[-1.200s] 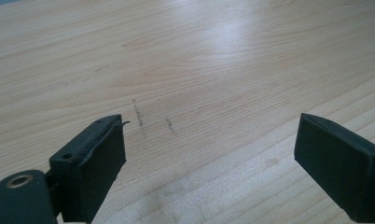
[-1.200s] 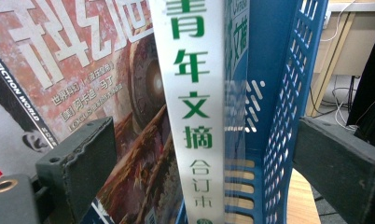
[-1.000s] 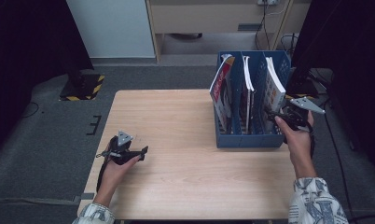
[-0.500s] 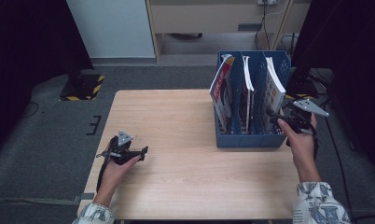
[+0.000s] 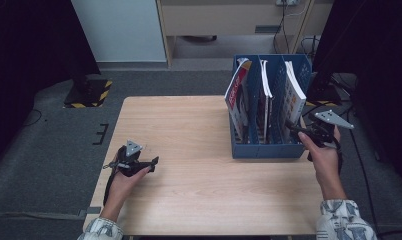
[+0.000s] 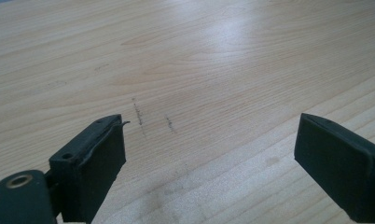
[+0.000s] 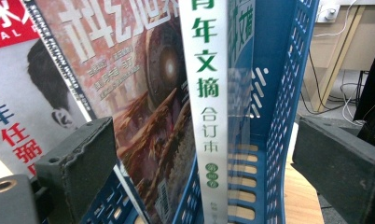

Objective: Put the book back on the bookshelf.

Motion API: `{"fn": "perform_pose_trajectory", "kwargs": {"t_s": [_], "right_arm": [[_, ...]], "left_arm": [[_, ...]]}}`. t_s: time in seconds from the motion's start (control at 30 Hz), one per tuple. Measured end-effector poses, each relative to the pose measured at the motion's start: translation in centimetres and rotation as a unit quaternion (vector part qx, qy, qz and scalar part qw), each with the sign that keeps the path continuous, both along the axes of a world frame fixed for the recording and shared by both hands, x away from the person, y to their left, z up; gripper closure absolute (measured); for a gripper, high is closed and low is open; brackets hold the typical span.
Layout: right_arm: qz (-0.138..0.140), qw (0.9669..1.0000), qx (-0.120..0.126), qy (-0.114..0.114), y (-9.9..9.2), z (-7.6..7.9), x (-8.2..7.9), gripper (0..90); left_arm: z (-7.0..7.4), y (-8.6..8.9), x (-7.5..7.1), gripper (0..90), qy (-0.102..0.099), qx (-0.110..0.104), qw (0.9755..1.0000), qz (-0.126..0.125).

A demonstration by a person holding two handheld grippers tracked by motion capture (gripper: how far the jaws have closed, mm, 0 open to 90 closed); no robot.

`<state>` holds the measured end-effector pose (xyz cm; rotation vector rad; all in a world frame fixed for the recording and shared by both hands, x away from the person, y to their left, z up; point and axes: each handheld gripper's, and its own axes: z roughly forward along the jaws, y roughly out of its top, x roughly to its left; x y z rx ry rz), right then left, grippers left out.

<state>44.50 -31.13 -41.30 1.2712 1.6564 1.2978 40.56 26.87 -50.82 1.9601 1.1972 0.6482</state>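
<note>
A blue file rack (image 5: 269, 145) with three compartments is seen standing on the right part of the wooden table (image 5: 189, 125), and magazines are held upright in it. In the high view, the right gripper (image 5: 292, 127) is held at the rack's near right corner, just beside the rightmost compartment, where a thick white-spined volume (image 5: 294, 95) is stored. In the right gripper view, the jaws are seen spread wide apart, with nothing clamped between them; the white spine with green characters (image 7: 205, 107) is framed between them, and the rack's perforated blue side wall (image 7: 288, 84) is seen to the right of it. A magazine with a reddish illustrated cover (image 7: 143, 93) is seen to the left of the spine, and another cover with red lettering (image 7: 17, 93) is seen farther left. Whether the jaws are touching the rack cannot be told. The left gripper (image 5: 150, 163) is held low over the table's near left part, well apart from the rack, in the person's left hand (image 5: 126, 172). In the left gripper view, its jaws are likewise seen spread wide, nothing is gripped, and bare wood with faint dark marks (image 6: 153, 119) is seen between them.
</note>
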Motion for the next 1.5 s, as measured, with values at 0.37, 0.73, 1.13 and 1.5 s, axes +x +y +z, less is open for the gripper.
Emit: {"fn": "perform_pose_trajectory", "kwargs": {"t_s": [0.37, 0.73, 1.13, 1.5], "right_arm": [[0.006, 0.9999, 0.004, 0.011, 0.1, -0.6, -0.9, 6.4], [0.014, 0.9997, 0.003, 0.022, 0.8, -1.4, -2.0, 6.1], [0.022, 0.9994, 0.001, 0.026, 1.4, -1.8, -3.1, 5.7], [0.032, 0.999, 0.001, 0.03, 2.3, -2.3, -3.9, 5.7]], "left_arm": [[0.0, -0.1, 0.0, 8.3, 0.001, 0.0, 1.0, -0.001], [-0.1, -0.1, 0.0, 6.3, 0.007, -0.001, 1.0, -0.002], [-0.2, -0.2, 0.1, 5.4, 0.008, -0.002, 1.0, -0.002], [-0.2, -0.2, 0.0, 5.4, 0.009, -0.001, 1.0, -0.002]]}}
